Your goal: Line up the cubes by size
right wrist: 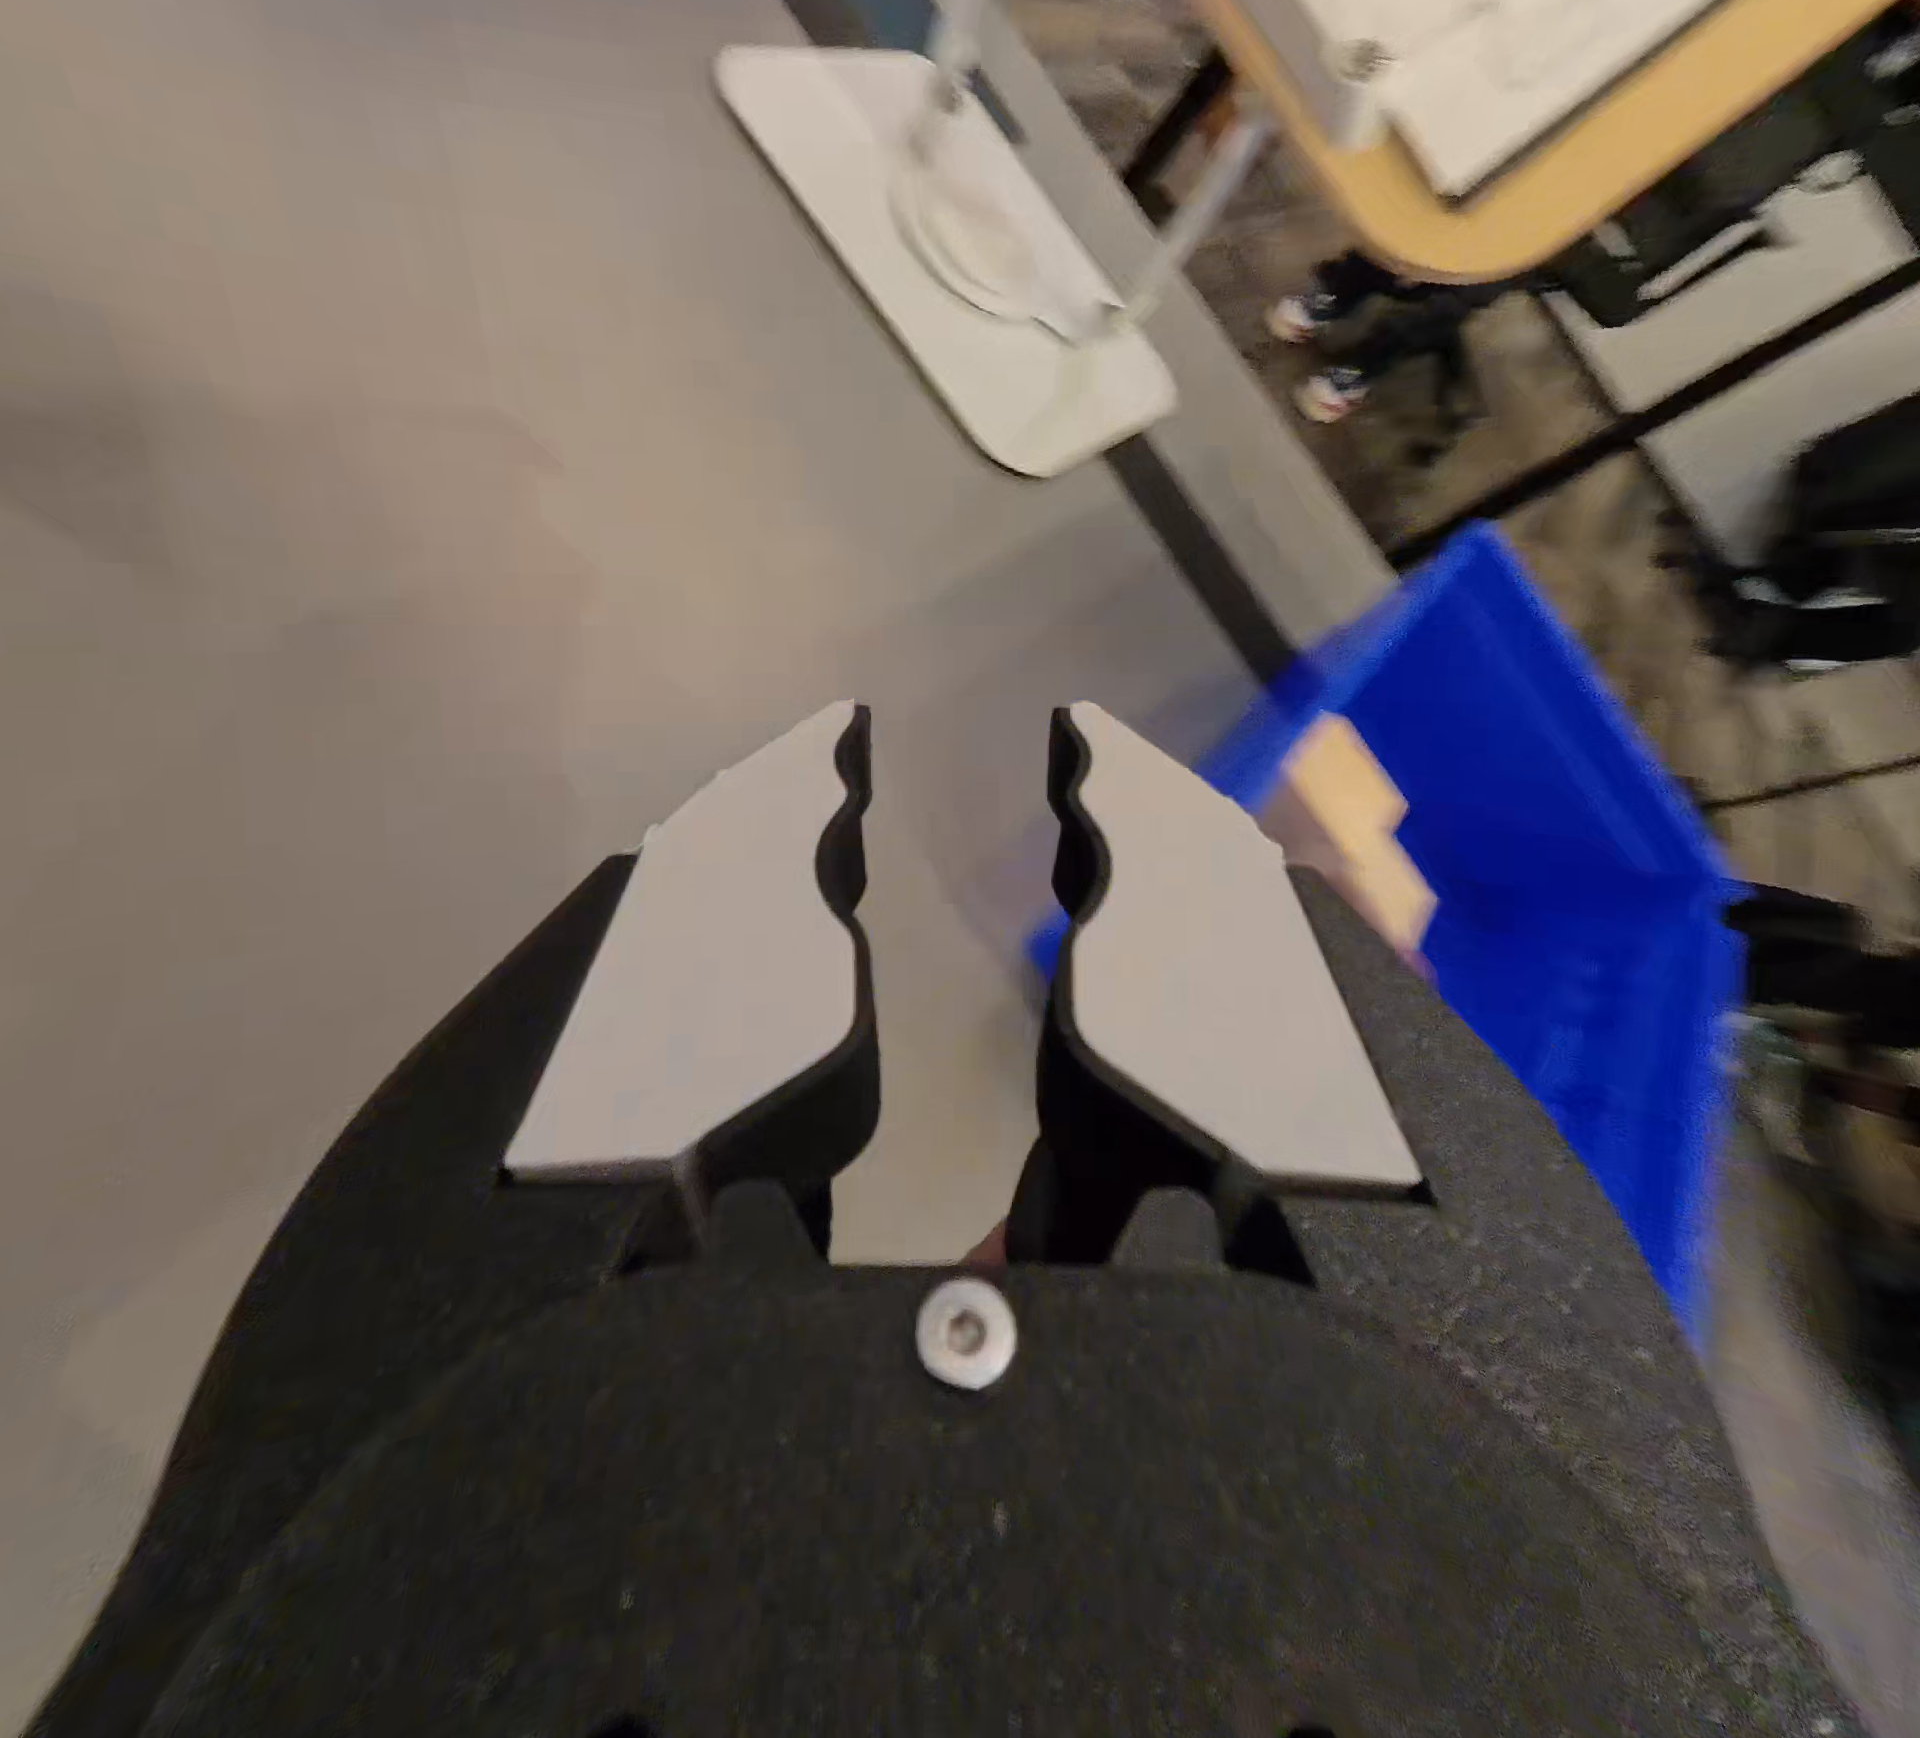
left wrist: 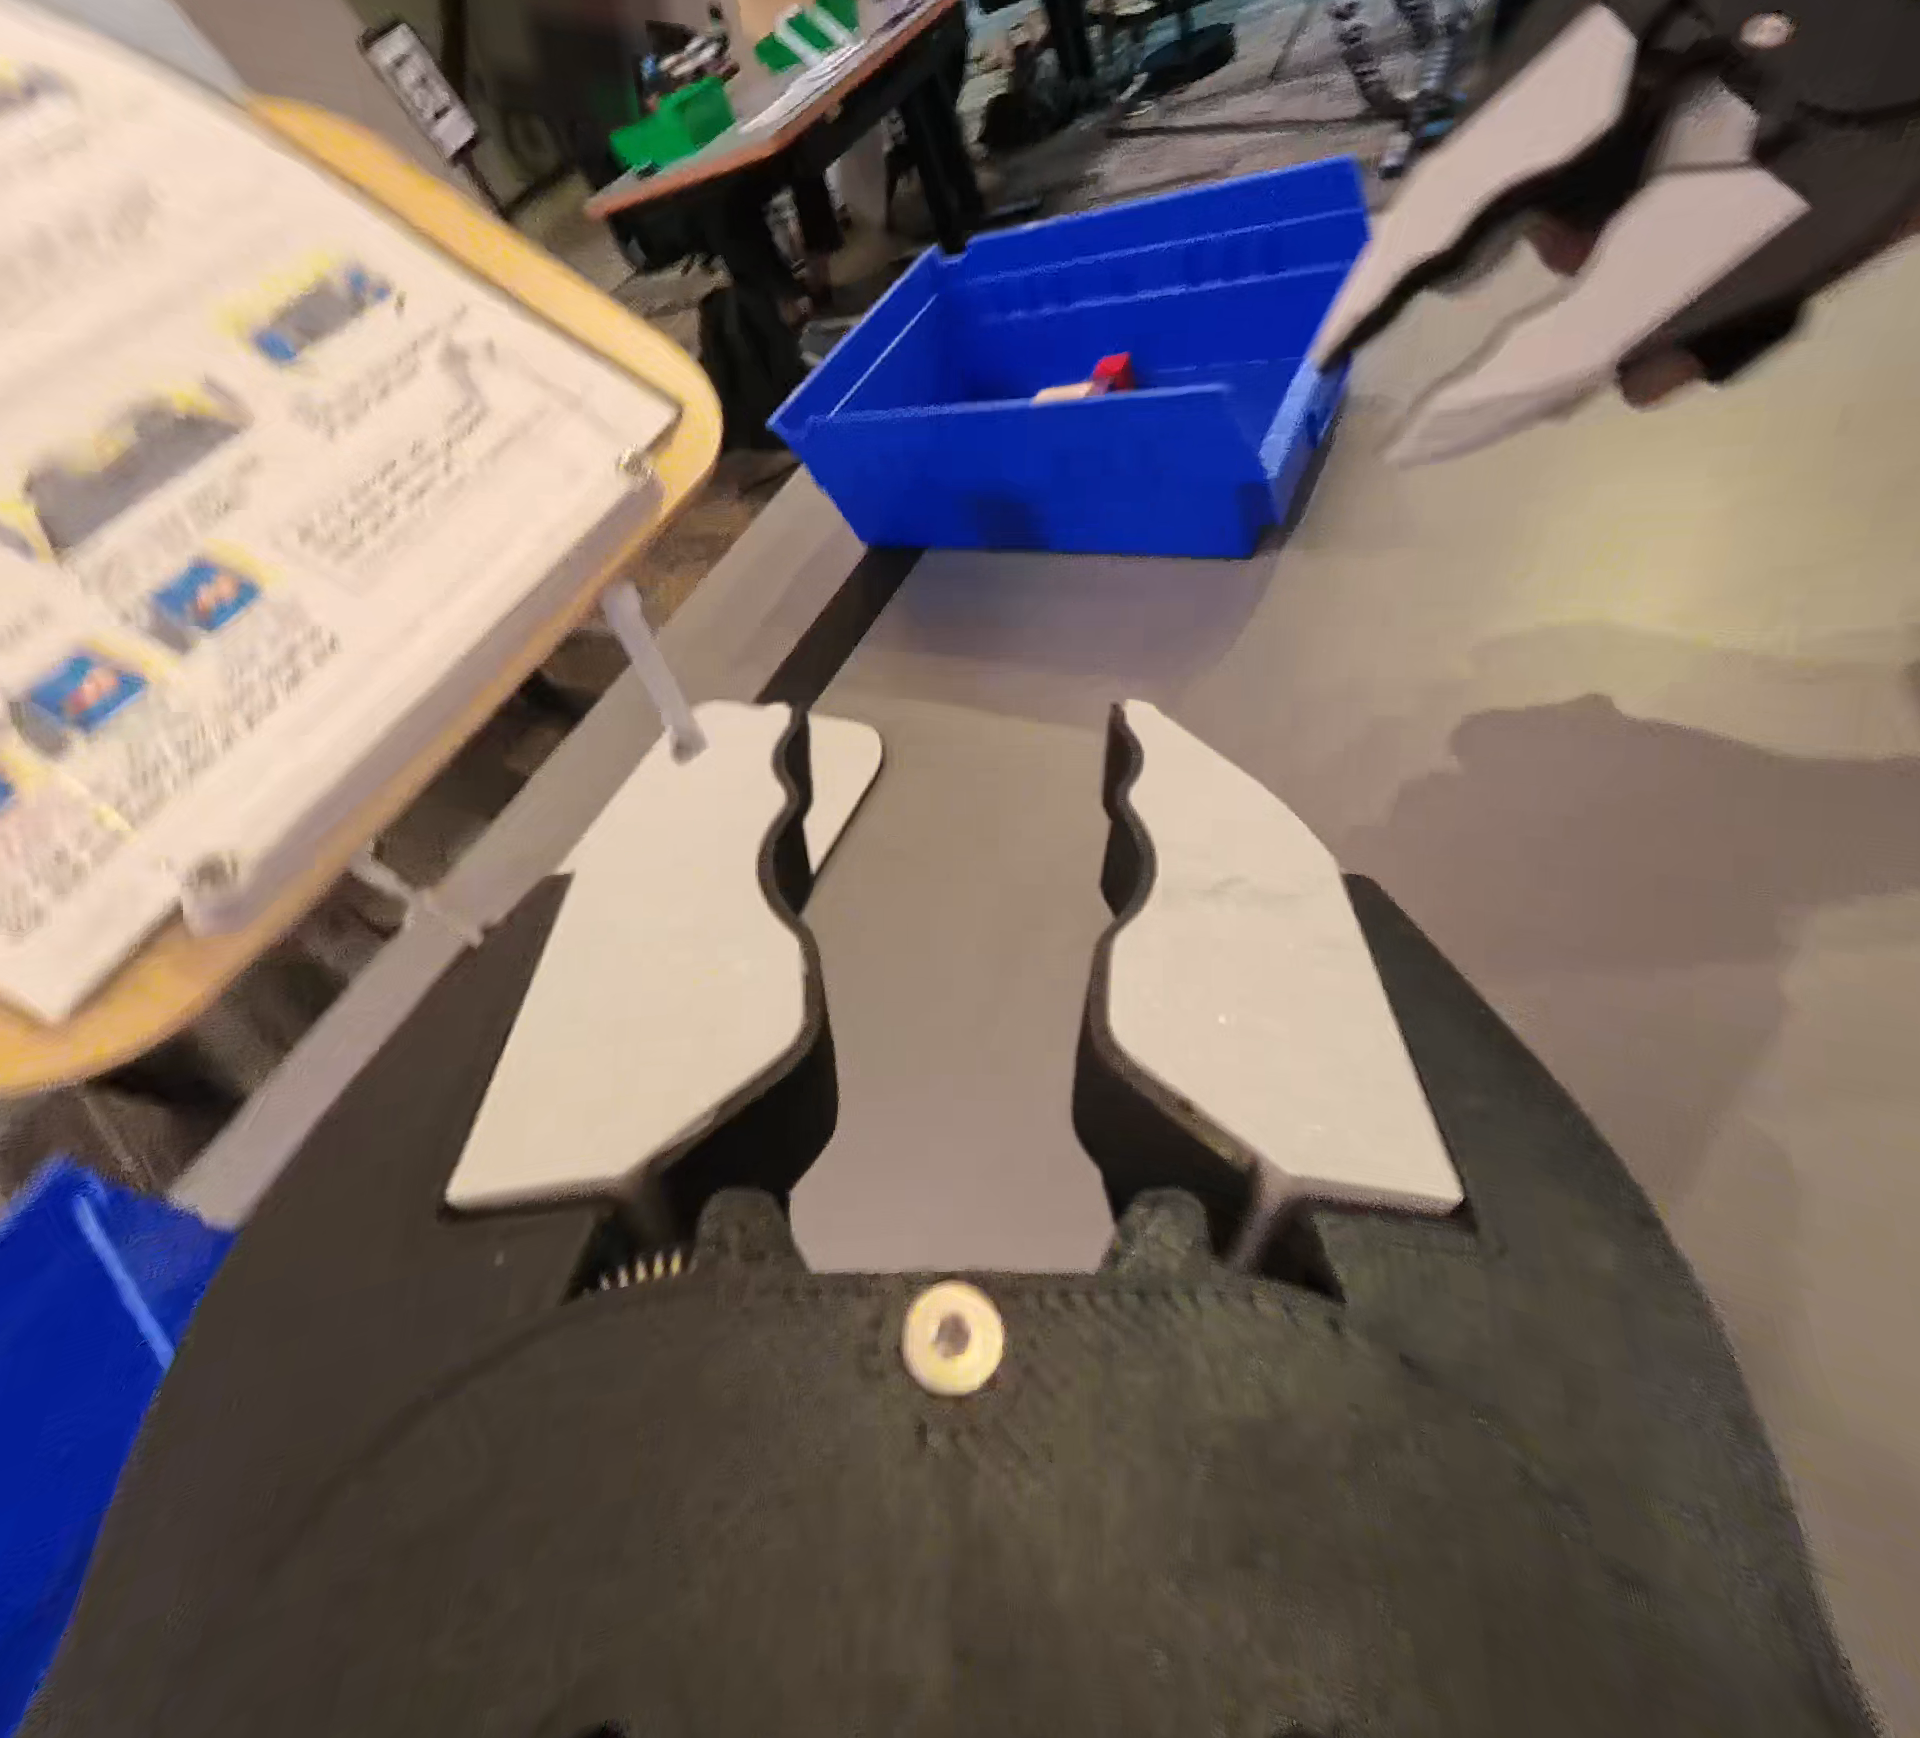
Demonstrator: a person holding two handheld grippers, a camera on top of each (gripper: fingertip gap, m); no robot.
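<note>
Both views motion-blurred. Left gripper (left wrist: 997, 732) nearest, jaws wide, only bare grey surface (left wrist: 1351, 649) between them. Right gripper (right wrist: 961, 722) jaws narrower but apart, nothing gripped. Cubes sit in the blue bin (left wrist: 1039, 462) well ahead of the left jaws: a red cube (left wrist: 1112, 367) and a wooden one beside it, mostly hidden by the bin wall. In the right view, stepped wooden cubes (right wrist: 1351, 815) lie just right of the jaws, partly hidden by the finger. Instruction sheet (left wrist: 260, 441) unreadable.
</note>
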